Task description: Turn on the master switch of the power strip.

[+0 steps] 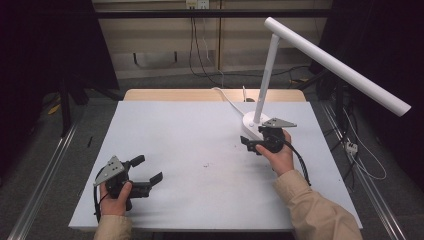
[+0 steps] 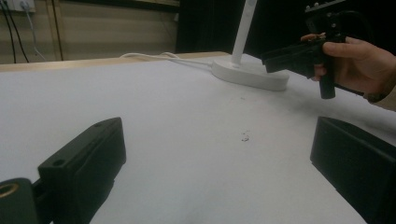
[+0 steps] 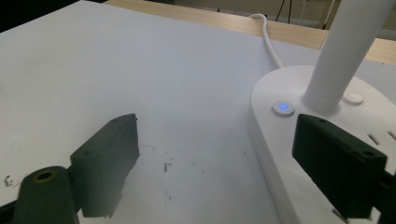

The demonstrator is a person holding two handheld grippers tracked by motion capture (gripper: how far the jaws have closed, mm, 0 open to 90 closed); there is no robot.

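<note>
A white desk lamp stands at the table's back right, its oval base (image 1: 249, 123) carrying an upright pole (image 1: 266, 75) and a long tube head (image 1: 340, 65) that slants out to the right. A small round button (image 3: 283, 107) on the base glows blue. My right gripper (image 1: 249, 145) hovers at the base's near-left edge, open with nothing between its jaws; in the right gripper view one jaw overlaps the base (image 3: 280, 149). My left gripper (image 1: 148, 169) is at the front left of the table, open and holding nothing, pointing toward the lamp base (image 2: 250, 74).
The white table top (image 1: 190, 130) has a few dark specks (image 1: 206, 165) near its middle. The lamp's white cable (image 1: 227, 97) runs off the back edge. A second white button (image 3: 353, 97) sits behind the pole. Dark curtains and floor cables surround the table.
</note>
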